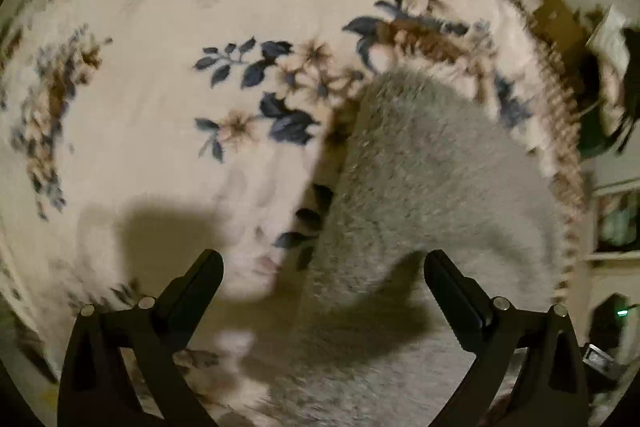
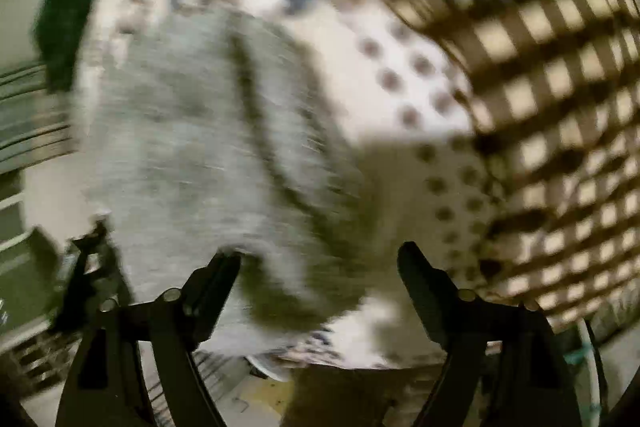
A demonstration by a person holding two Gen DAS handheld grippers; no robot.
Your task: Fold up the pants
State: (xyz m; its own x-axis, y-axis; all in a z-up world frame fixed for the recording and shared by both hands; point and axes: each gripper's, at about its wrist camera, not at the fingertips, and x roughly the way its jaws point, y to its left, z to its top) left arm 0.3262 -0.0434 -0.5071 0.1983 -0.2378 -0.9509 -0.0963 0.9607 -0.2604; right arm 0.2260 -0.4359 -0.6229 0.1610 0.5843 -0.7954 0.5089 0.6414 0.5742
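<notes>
Pants (image 1: pixel 420 195) of grey fleece lay on the floral blanket (image 1: pixel 160 75), their long axis running from under the left gripper (image 1: pixel 323 269) up and to the right, ahead of its jaws. Both the left gripper and the right gripper (image 2: pixel 319 259) hovered with jaws apart, gripping nothing. In the blurred right view the grey cloth lay ahead and left, so either hand seemed near enough to pinch an edge.

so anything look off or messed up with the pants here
Nothing looks damaged or spilled. The grey pants lie on the floral blanket, with a dark crease running down the fabric in the right wrist view. Both the left gripper and right gripper are open and hold nothing. Heavy motion blur hides finer detail.
</notes>
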